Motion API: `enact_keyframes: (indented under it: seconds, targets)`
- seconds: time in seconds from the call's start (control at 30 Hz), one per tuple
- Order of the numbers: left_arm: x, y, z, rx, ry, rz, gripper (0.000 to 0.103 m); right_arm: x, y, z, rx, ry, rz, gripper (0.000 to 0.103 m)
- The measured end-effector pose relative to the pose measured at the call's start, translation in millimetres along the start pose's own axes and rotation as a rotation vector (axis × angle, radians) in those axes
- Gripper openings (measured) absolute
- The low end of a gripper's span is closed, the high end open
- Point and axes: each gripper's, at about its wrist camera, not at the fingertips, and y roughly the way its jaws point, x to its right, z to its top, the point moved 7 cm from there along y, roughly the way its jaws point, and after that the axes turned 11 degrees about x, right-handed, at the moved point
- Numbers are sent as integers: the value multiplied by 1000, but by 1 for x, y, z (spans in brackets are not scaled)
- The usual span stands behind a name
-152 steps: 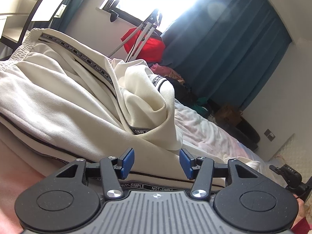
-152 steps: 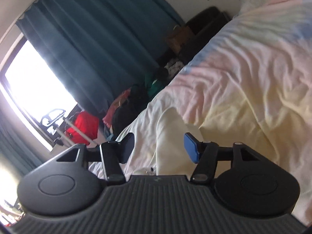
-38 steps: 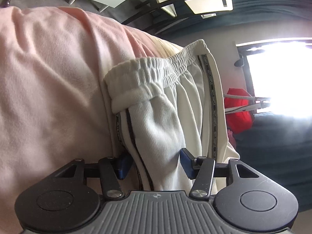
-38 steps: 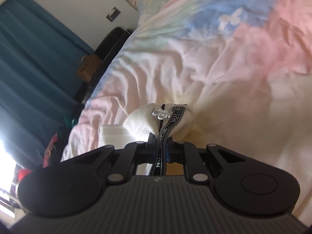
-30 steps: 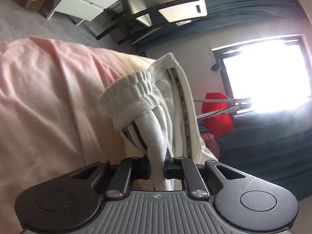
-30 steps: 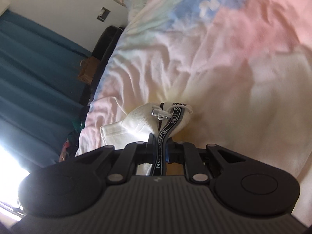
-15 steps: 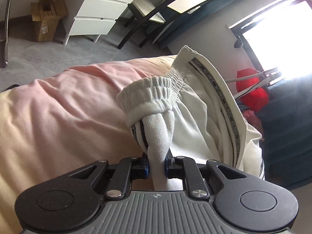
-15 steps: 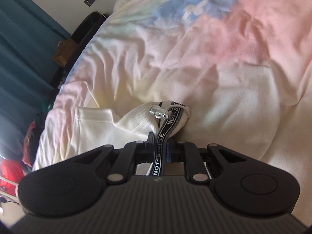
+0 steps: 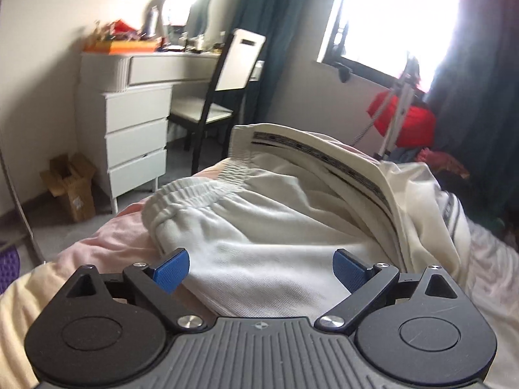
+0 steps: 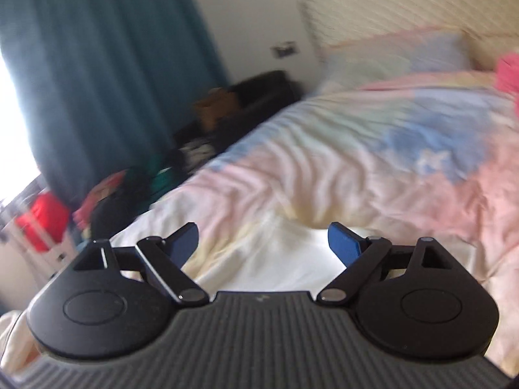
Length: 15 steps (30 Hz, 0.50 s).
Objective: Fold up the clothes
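Both grippers have let go since half a second ago: then each pinched a bunched piece of the cream trousers, and now their jaws have just been opening and stand wide with nothing pressed between the blue pads. In the left wrist view, the left gripper (image 9: 261, 267) hovers just over the trousers (image 9: 275, 227), whose elastic waistband (image 9: 194, 191) lies toward the bed's foot edge, near the white drawers (image 9: 136, 136) and the chair (image 9: 223, 90) beyond. White cloth shows in the gap between the jaws, but the pads are apart from it, so it rests on the bed (image 9: 107, 246) by its own weight. One leg with its dark printed side stripe (image 9: 324, 159) is laid over the body of the garment, which suggests a fold has been set down and released so it stays as placed.

The right gripper (image 10: 262, 244) also hangs spread over the pastel duvet (image 10: 373, 175), pointing toward the pillow (image 10: 405, 55) end; a pale patch of white fabric sits below its jaws, untouched, though blur makes its edge hard to read. Letting go with both at once probably keeps the fold from being dragged askew. More folding likely remains, since the trousers are still long and loosely heaped.
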Motion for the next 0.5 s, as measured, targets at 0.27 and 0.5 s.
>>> enact_keyframes:
  seconds: [0.27, 0.5]
  targets:
    - [124, 15, -27, -5, 237, -252, 97, -84, -61, -59, -115, -119, 251, 88]
    - [246, 97, -16, -62, 285, -268, 97, -106, -52, -83, -144, -174, 270, 88]
